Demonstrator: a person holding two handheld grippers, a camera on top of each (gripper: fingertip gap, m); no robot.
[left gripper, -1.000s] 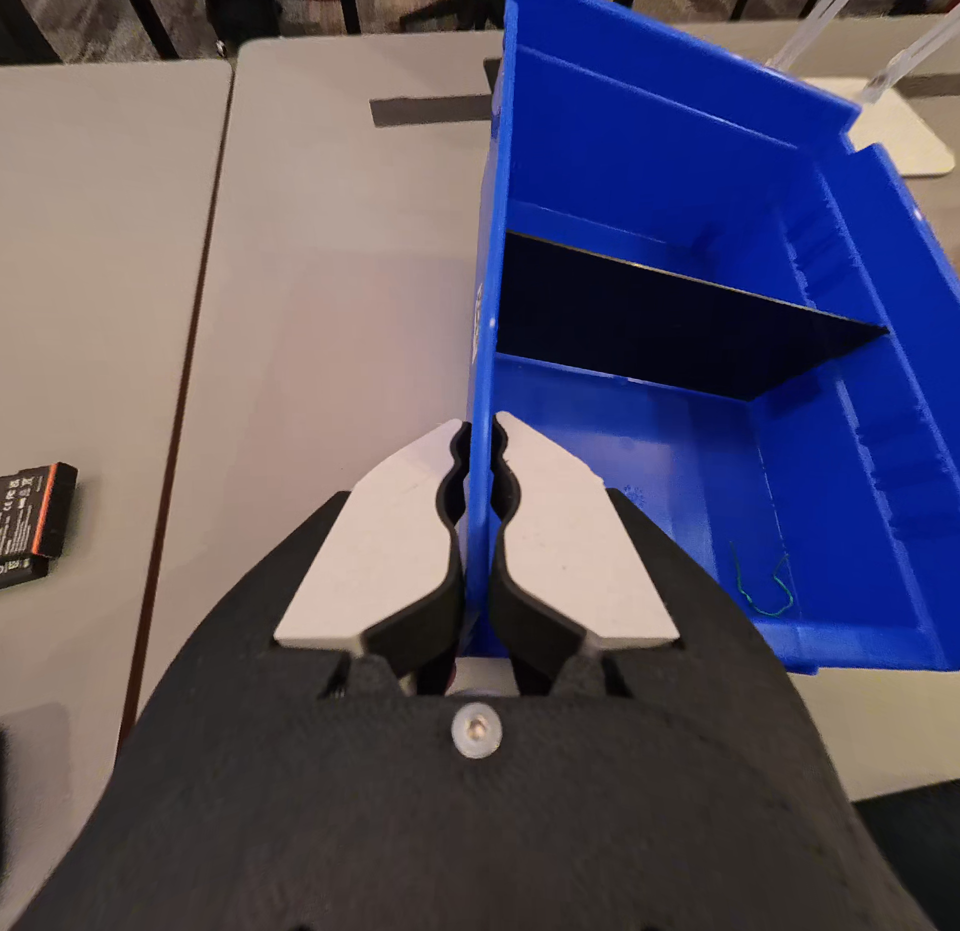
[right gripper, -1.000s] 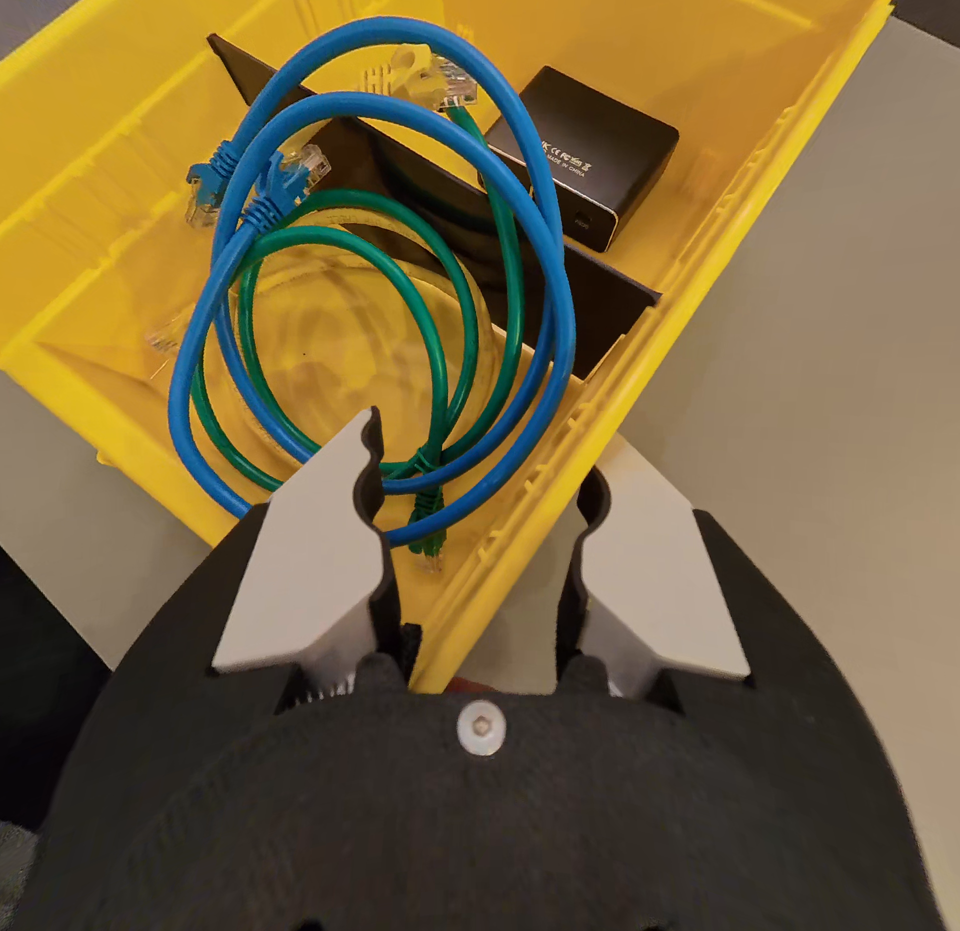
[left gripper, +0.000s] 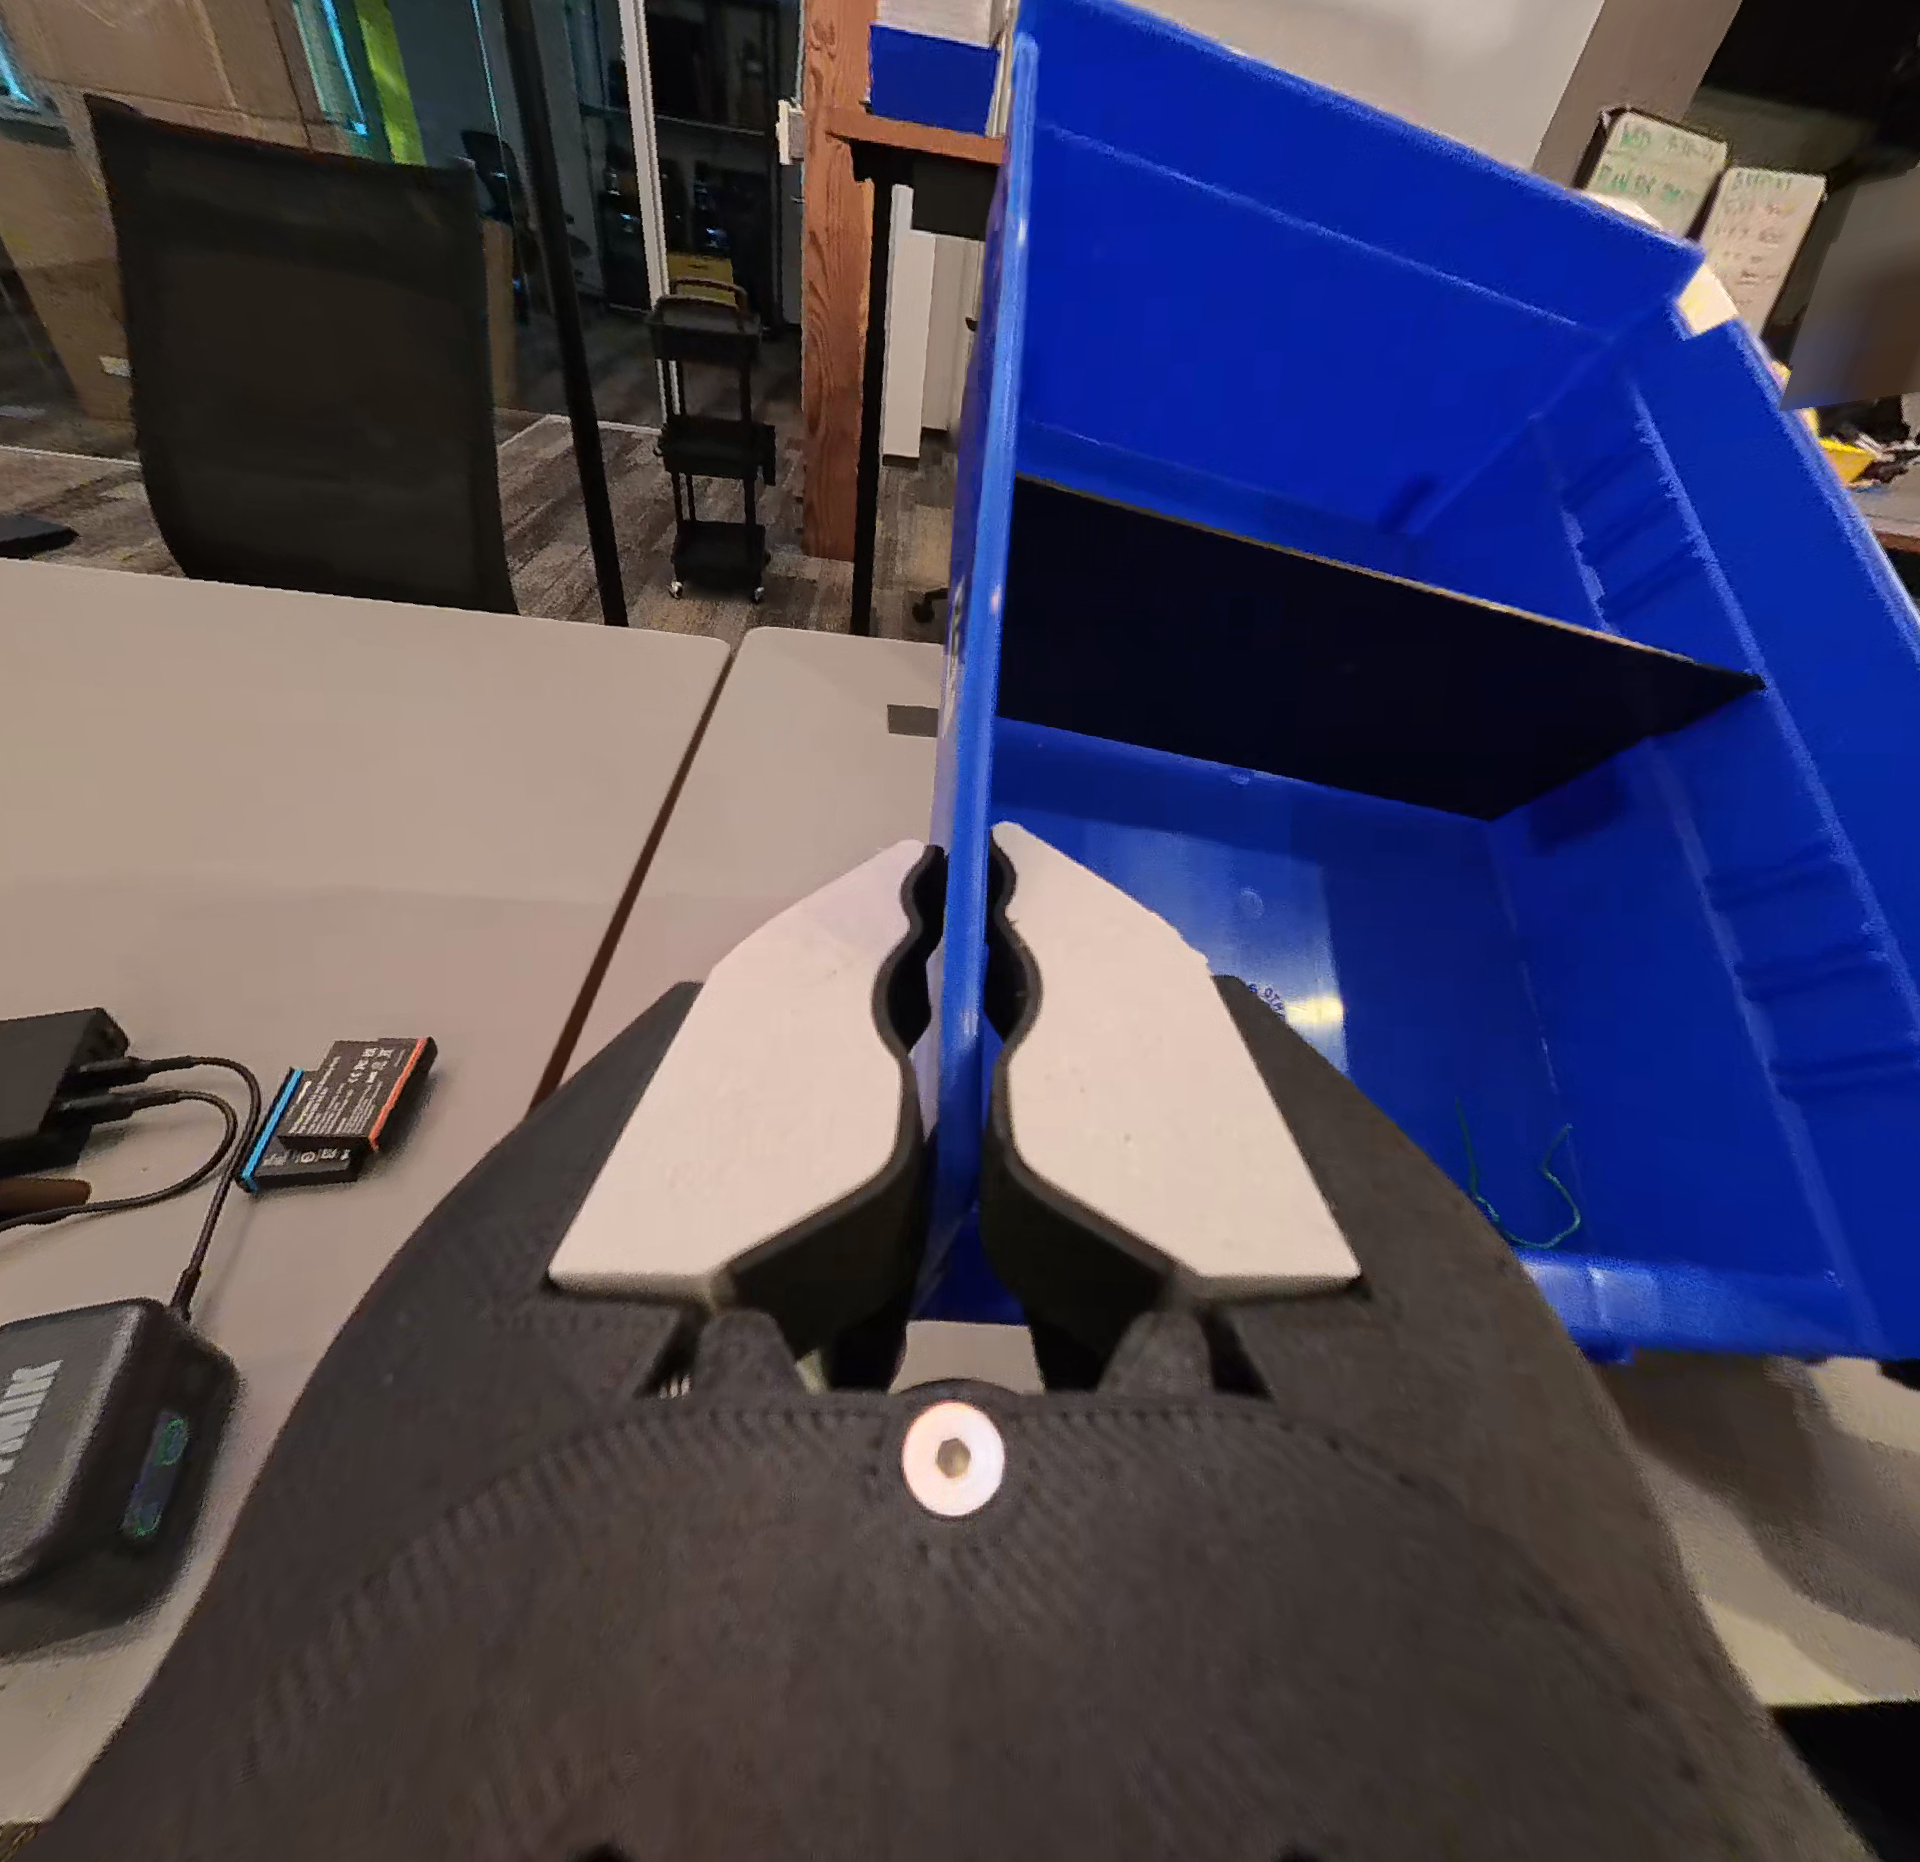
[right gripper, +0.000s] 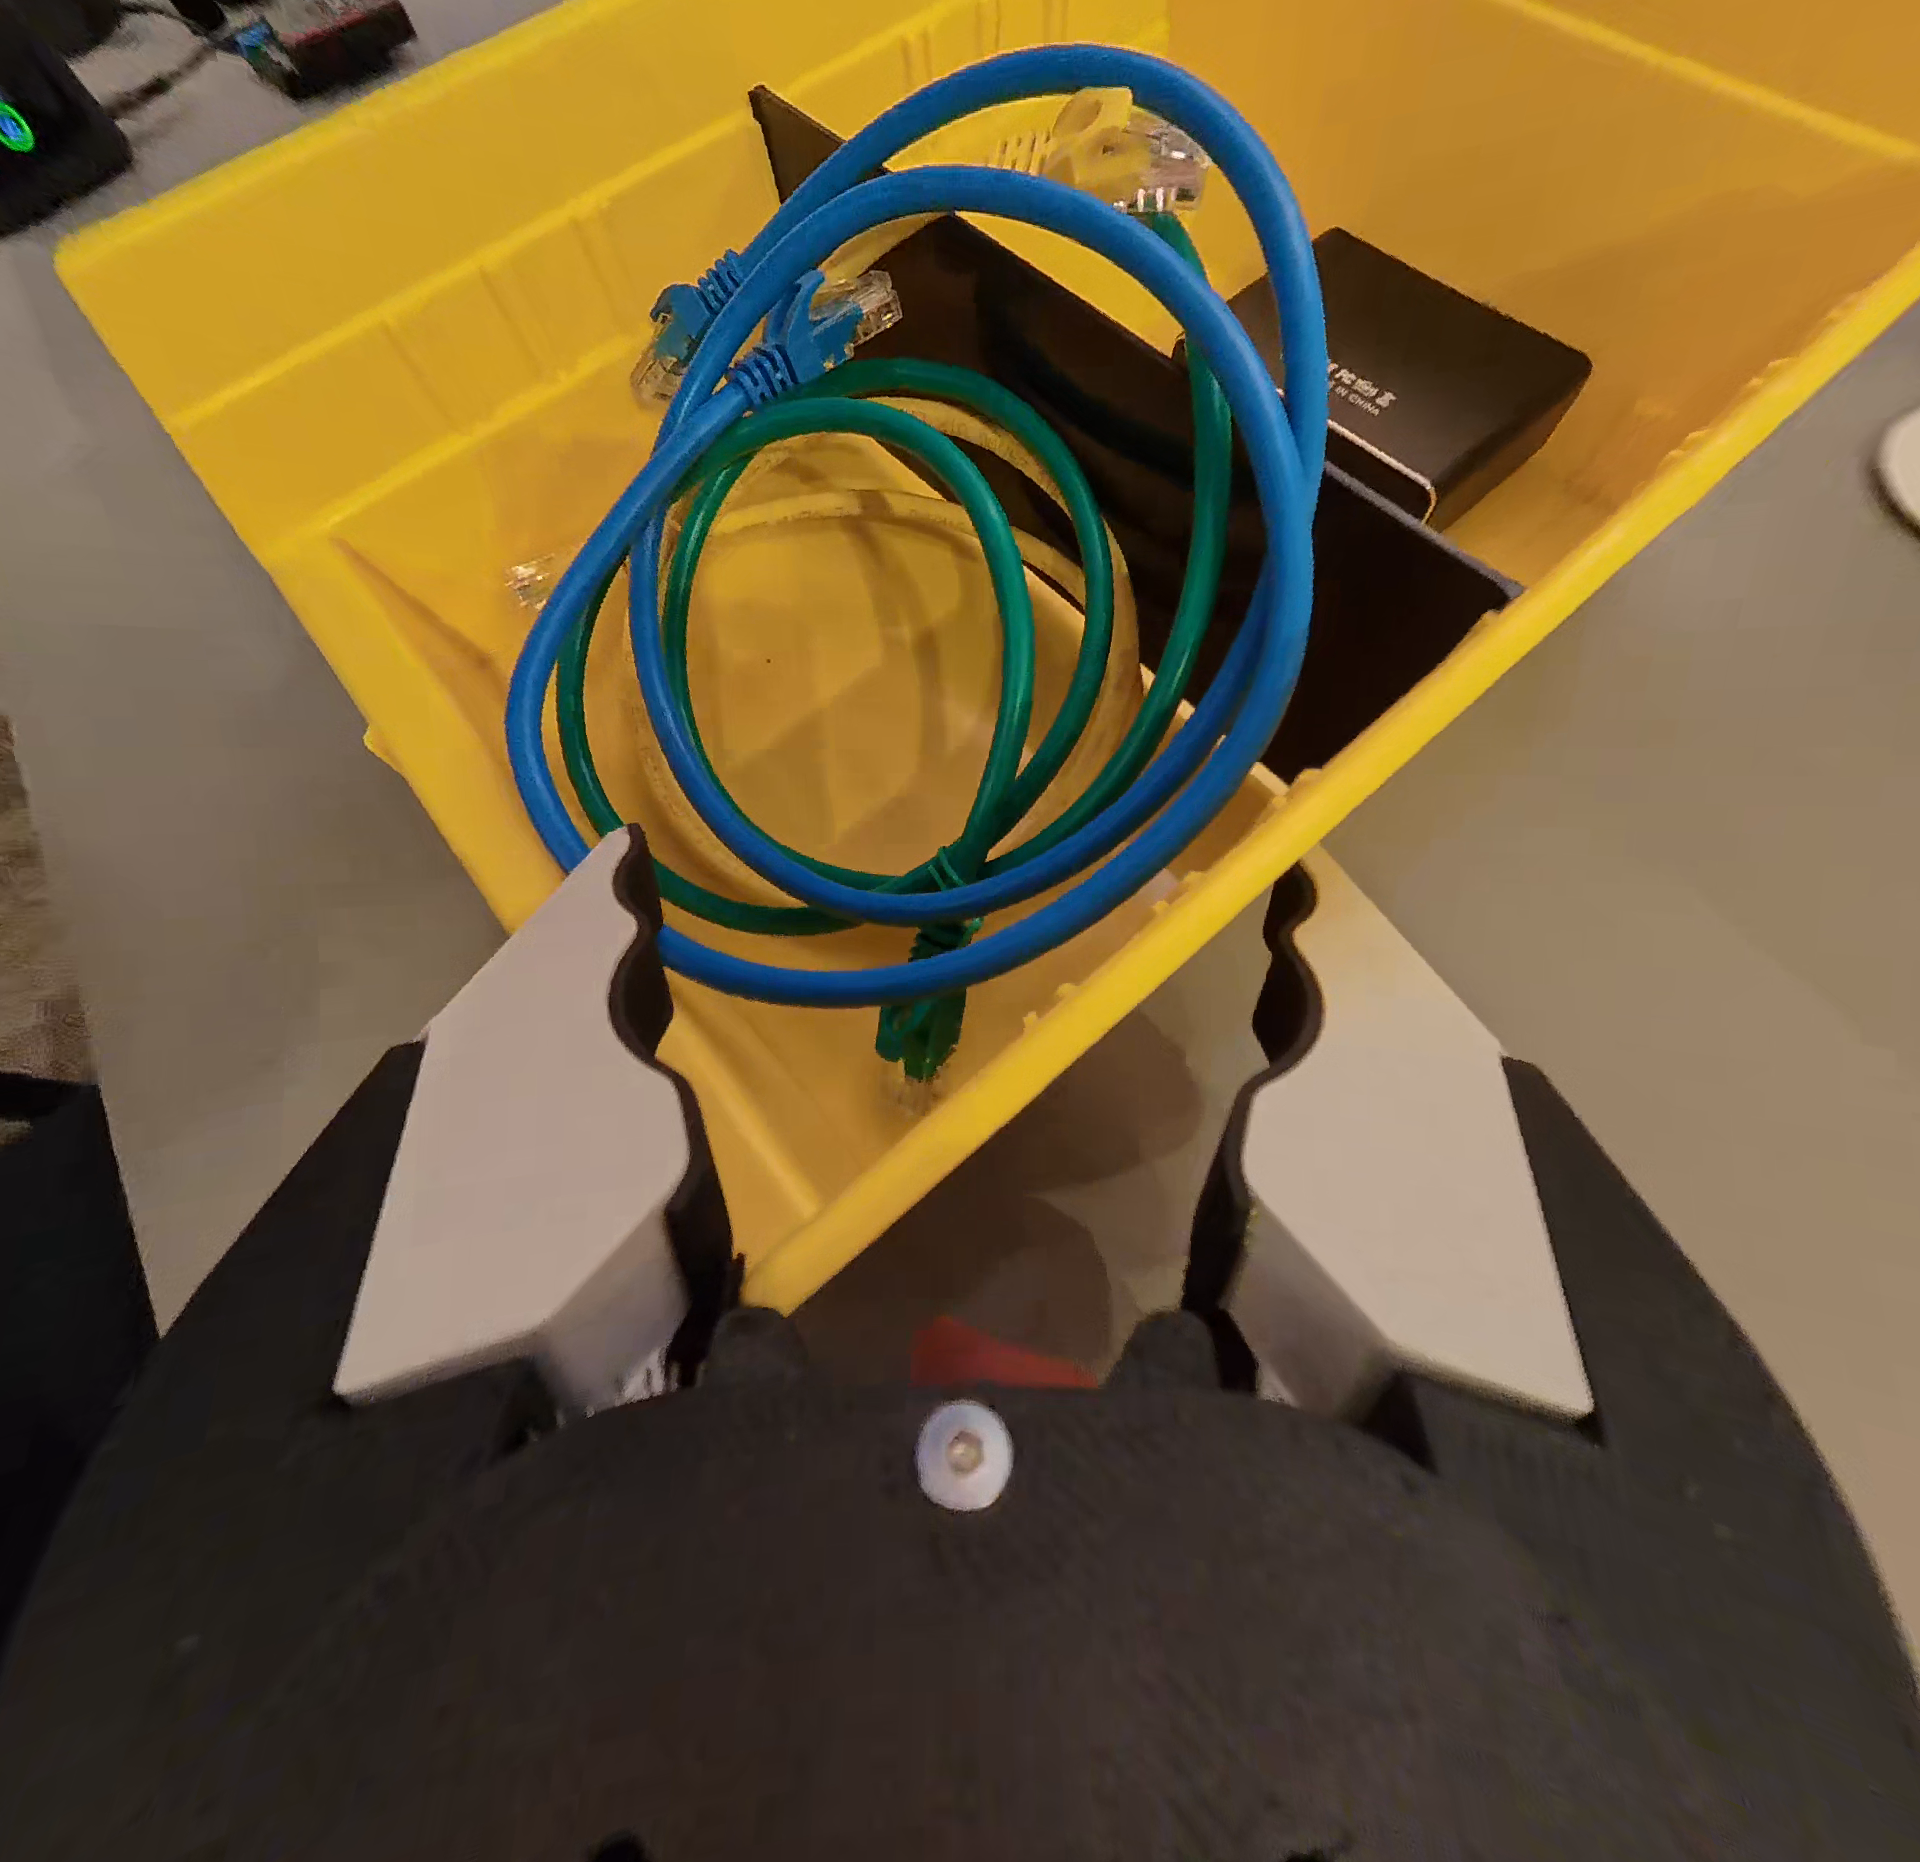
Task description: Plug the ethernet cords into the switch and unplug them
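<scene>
**Left claw clamps blue bin, right claw gapes over the cords**

The left gripper (left gripper: 961, 877) is closed on the side wall of the blue bin (left gripper: 1299, 285), one finger outside, one inside, and the bin looks tilted up off the grey table (left gripper: 312, 773). Its compartments, split by a black divider (left gripper: 1299, 690), hold only a scrap of green wire (left gripper: 1527, 1189). Chargers and battery packs (left gripper: 332, 1111) lie well off to the left.

The right gripper (right gripper: 961, 877) stands wide open astride the near corner of the yellow bin (right gripper: 416, 285), gripping nothing. In the front compartment lie the coiled ethernet cords: a blue cord (right gripper: 1288, 565) on top, a green cord (right gripper: 1039, 669) under it, a yellow cord (right gripper: 810, 503) lowest and hard to trace. Behind a second black divider sits the black switch (right gripper: 1455, 389).

Nothing is plugged yet; the step in hand appears to be clearing the blue bin away and reaching for a cord. To do it well, set the blue bin down flat before letting go. With the right claw, aim near a connector rather than mid-loop, since the coils overlap and a mid-loop pinch would likely drag all three out together.
</scene>
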